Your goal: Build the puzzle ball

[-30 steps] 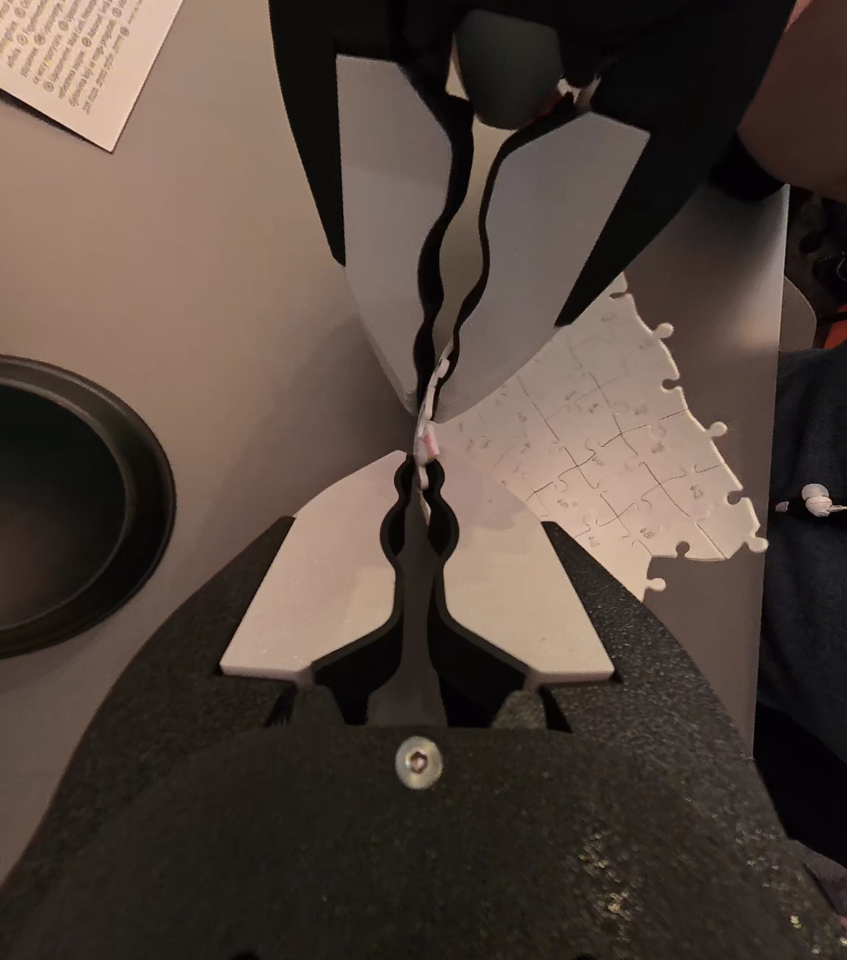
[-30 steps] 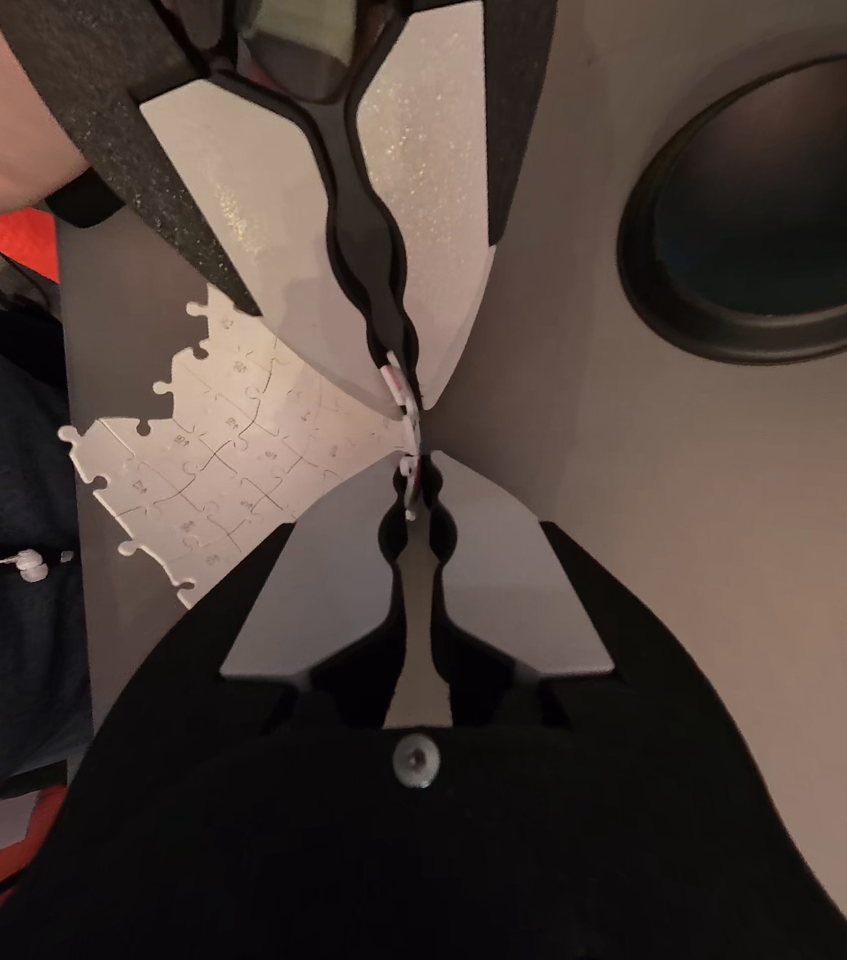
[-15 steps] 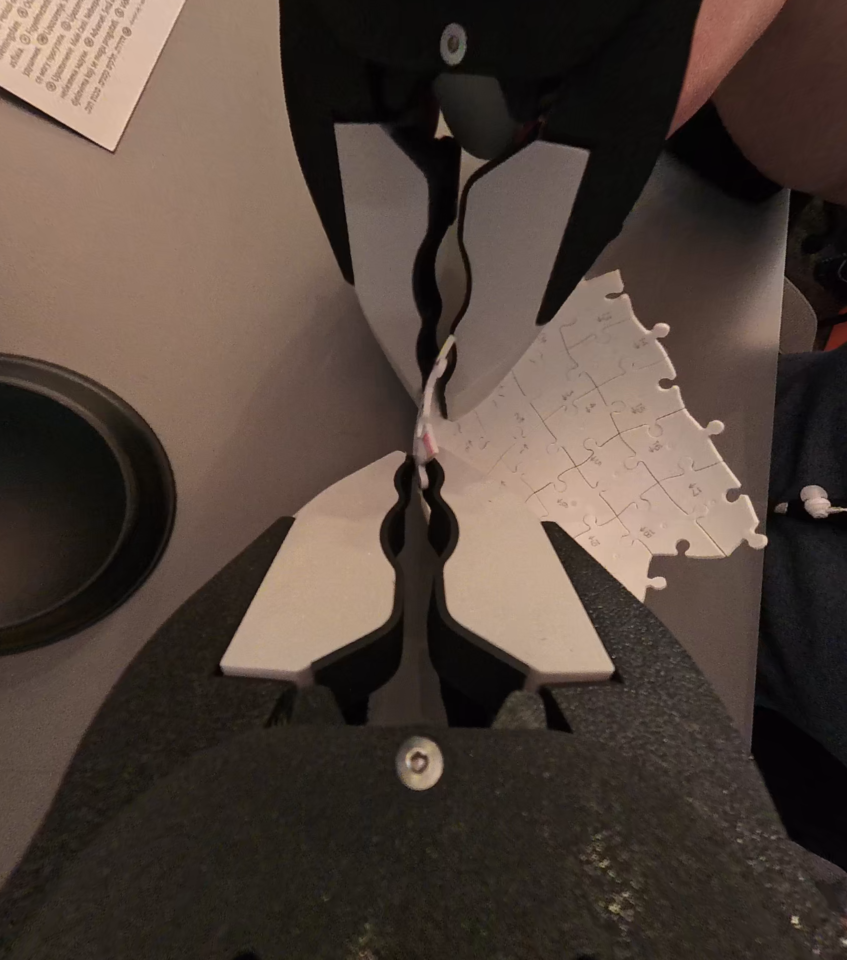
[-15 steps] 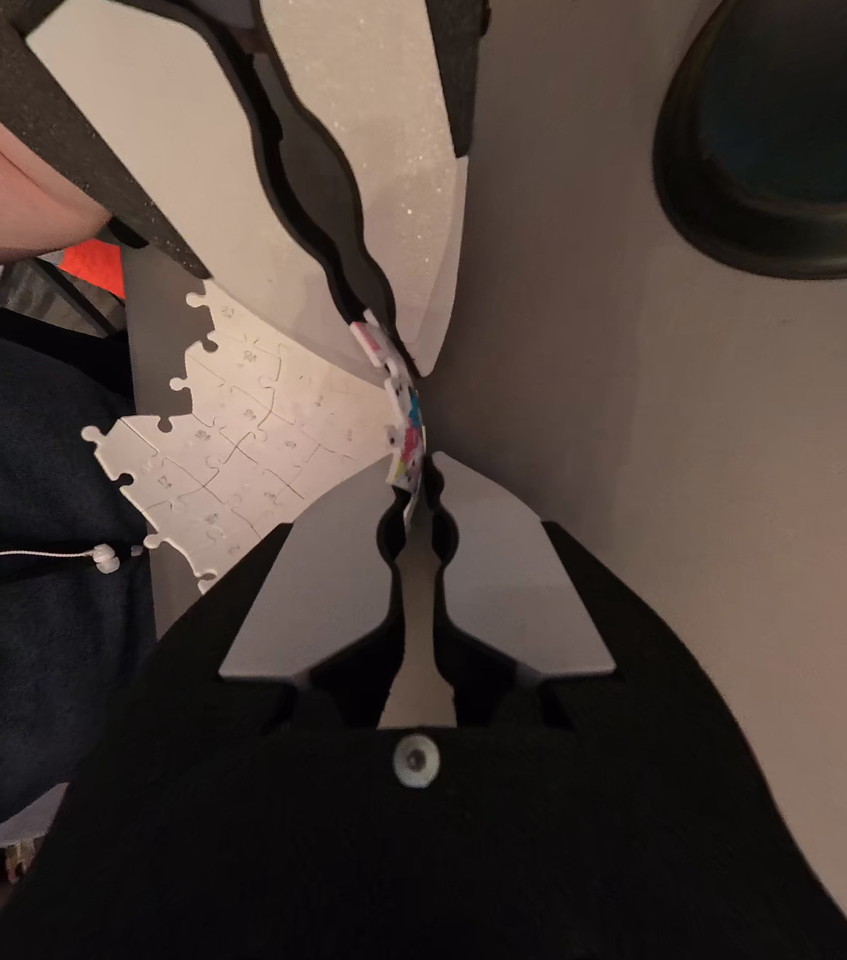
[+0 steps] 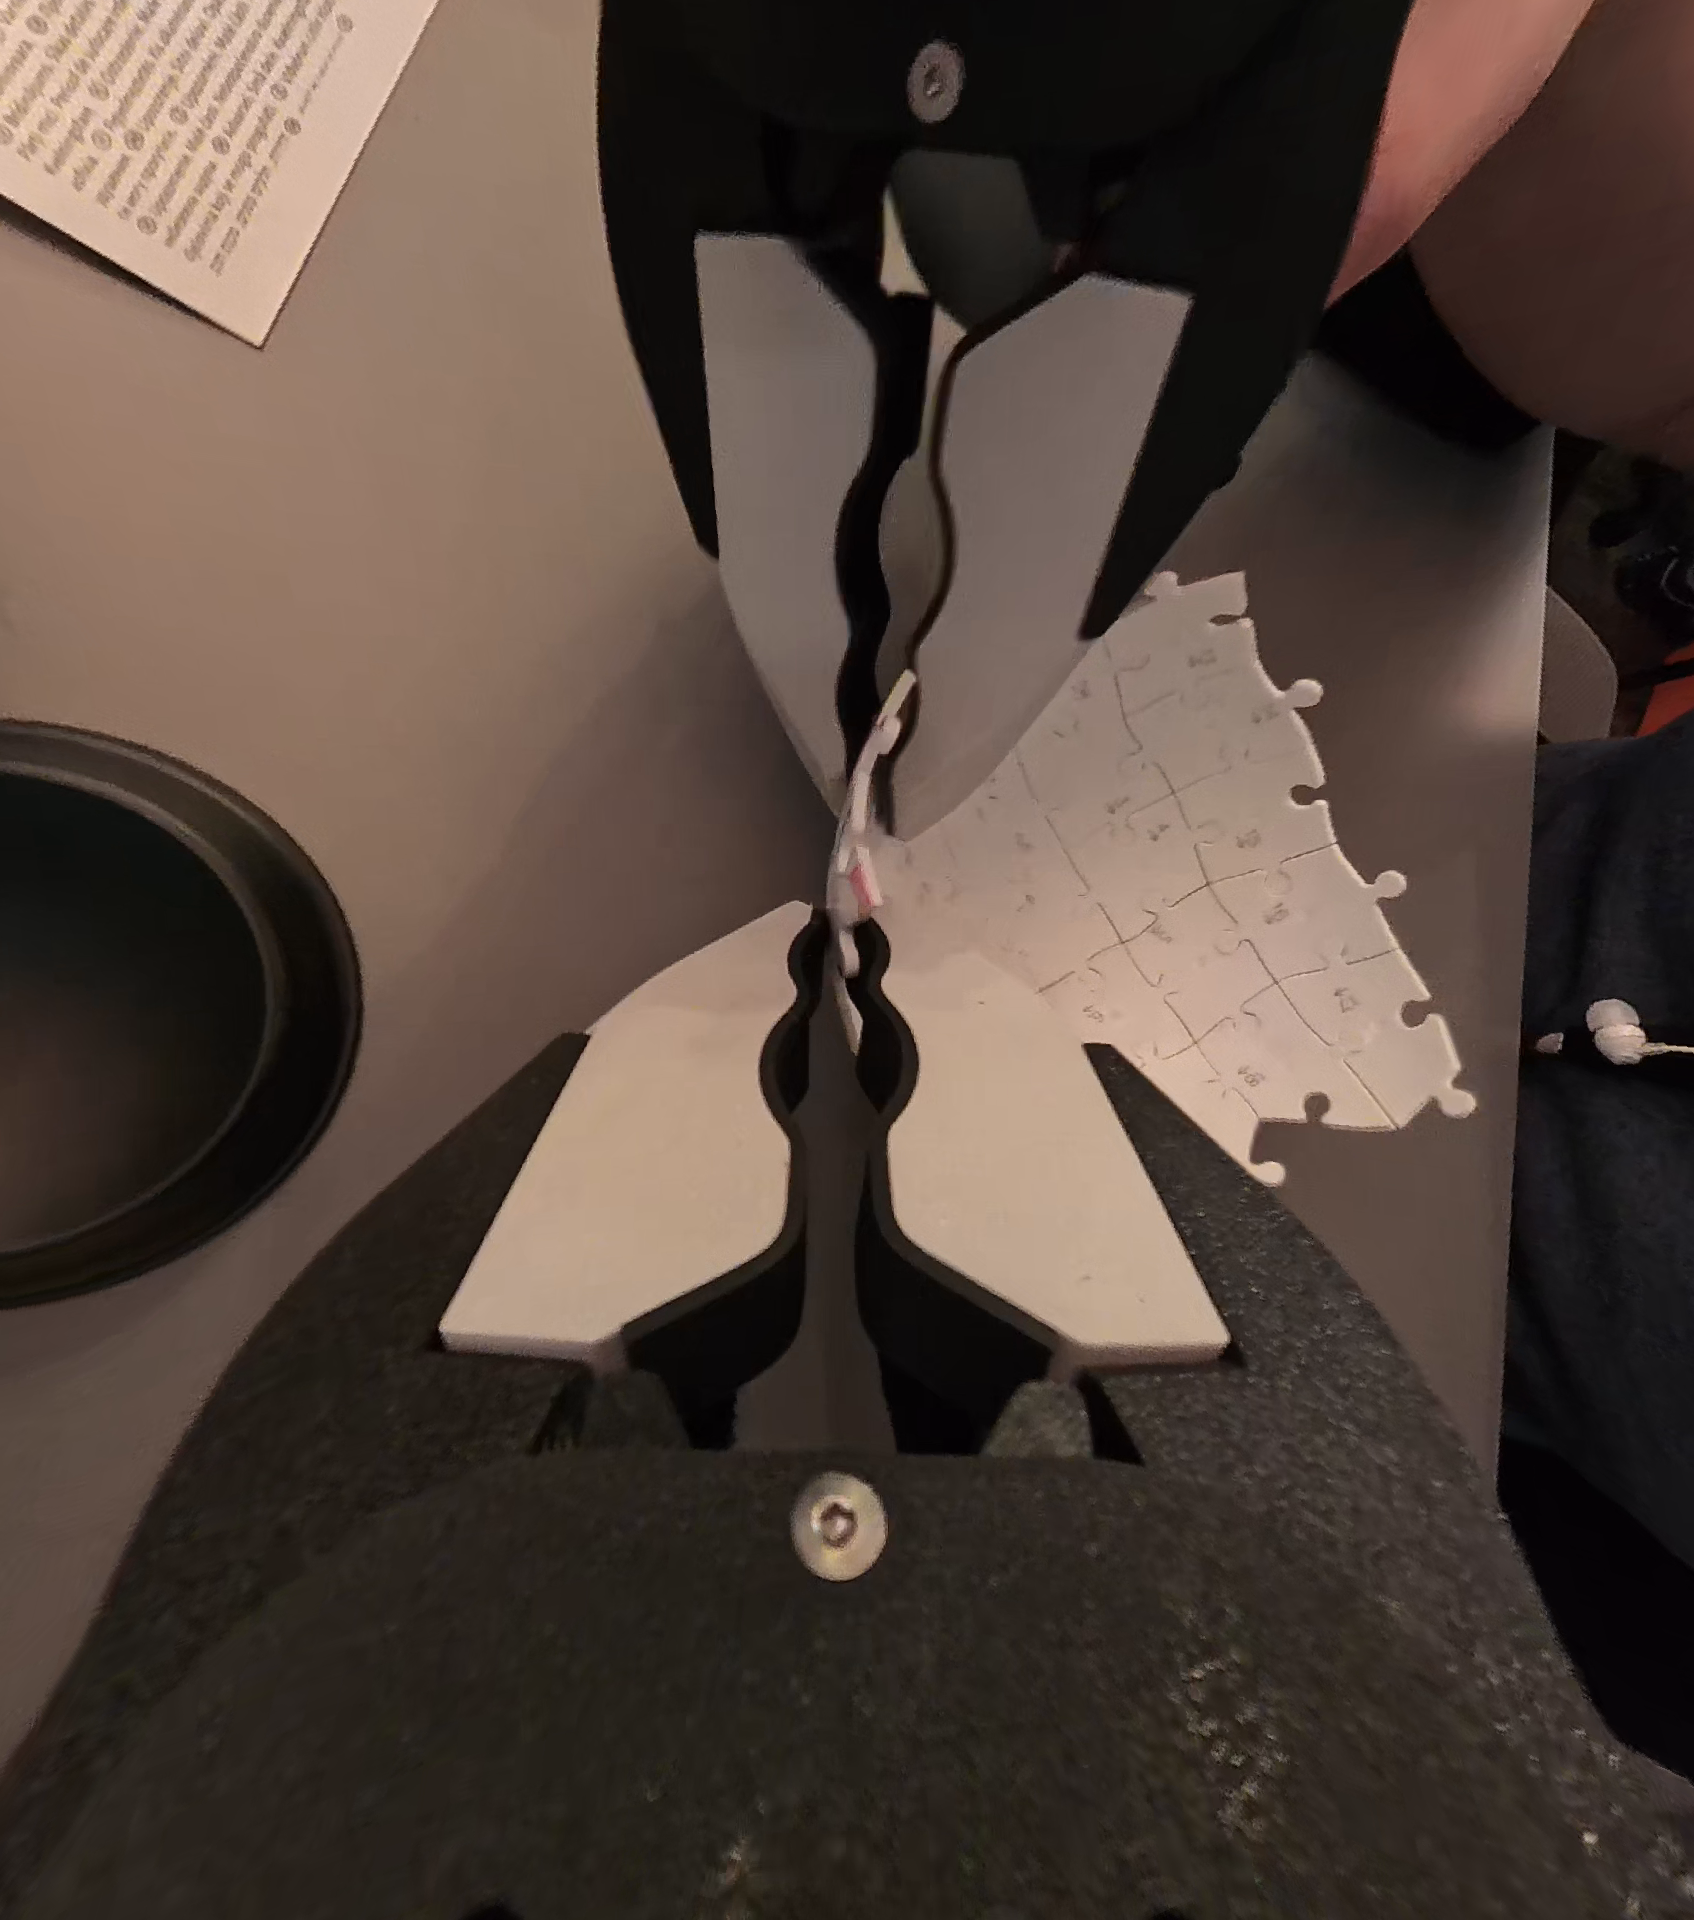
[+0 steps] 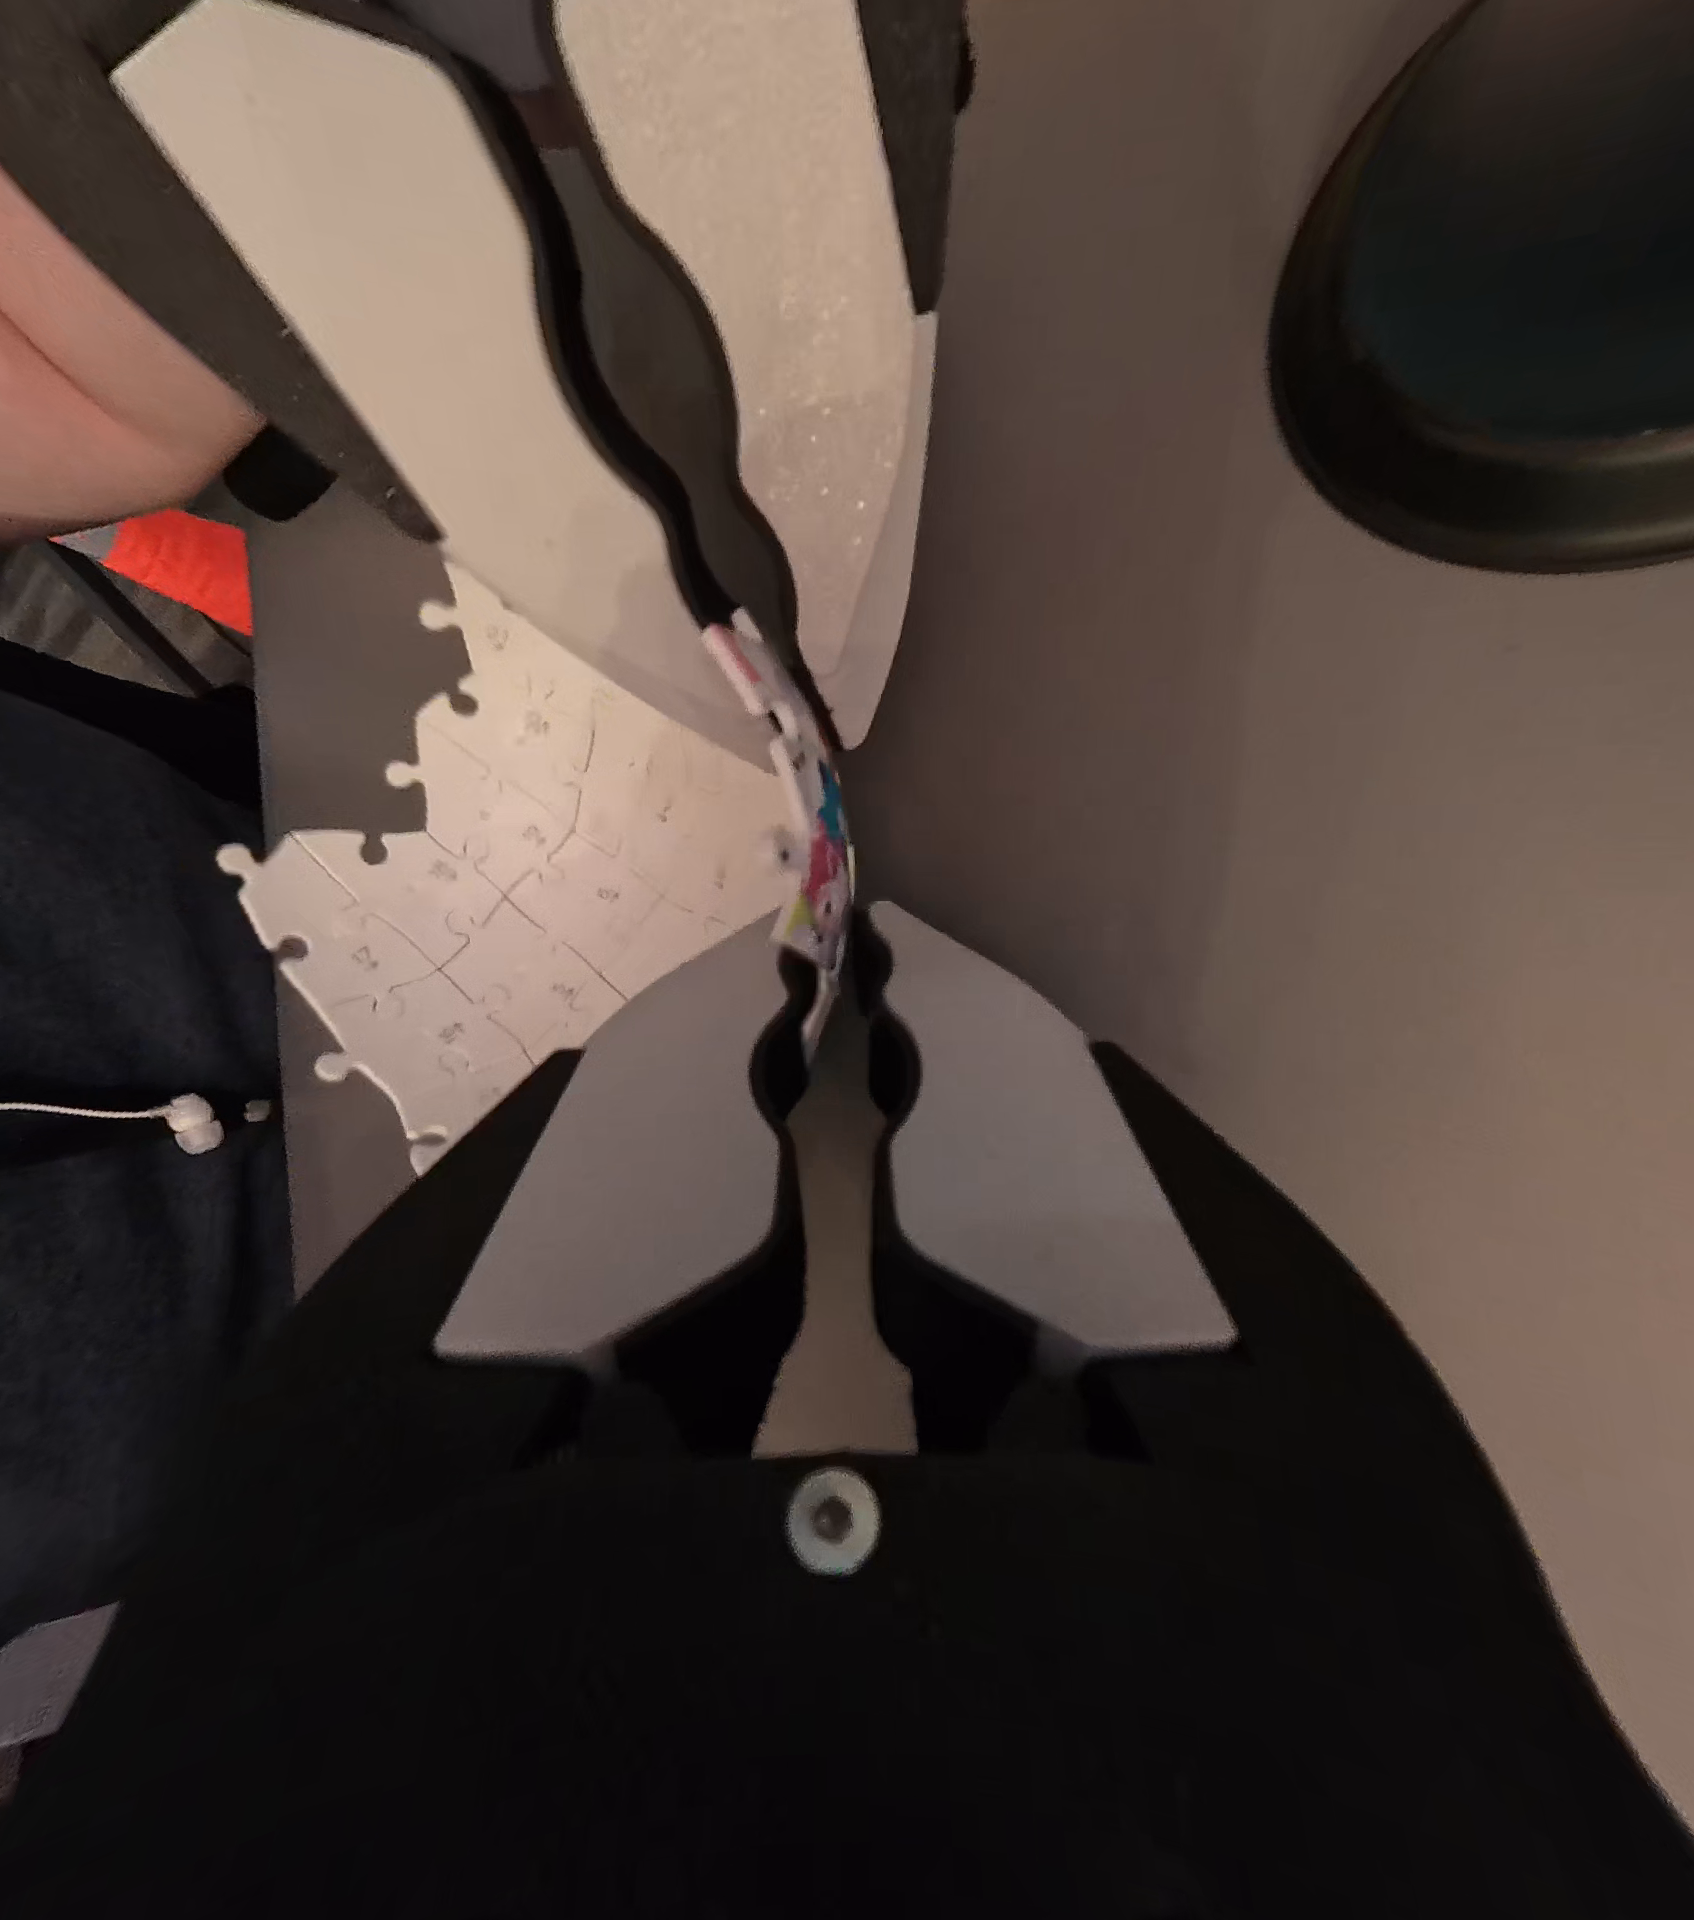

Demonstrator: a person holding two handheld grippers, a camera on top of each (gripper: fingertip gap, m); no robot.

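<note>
— Where's the puzzle right now?

— Up off the table, pinched between the two tools. The puzzle sheet (image 5: 1186, 883) is a curved fan of joined pieces, blank side showing, spreading toward the right of the left camera's frame. From the right camera you catch its edge (image 6: 822, 831), with a sliver of the printed colours.

— Who's holding it?

— Both. The left gripper (image 5: 848, 935) is closed on the near end of that edge, low in the centre of its frame. The right gripper (image 5: 874, 769) comes in from the top of the same frame, also clamped on the edge, a little further along. The tips nearly meet, nose to nose.

— So how does the edge run?

— Straight up the frame, from one set of tips into the other; the held edge lies along the line both tools point down. The rest of the sheet hangs off to the person's side, over the table's edge (image 5: 1529, 727). Neither tool is nearer; they share the same short stretch.

— And the next move?

— My guess is it turns on bending along that line to seat a joint.

— Anything else about?

— A dark round bowl (image 5: 95, 1018) at the left, and a printed sheet of paper (image 5: 147, 135) in the upper left corner.
</note>
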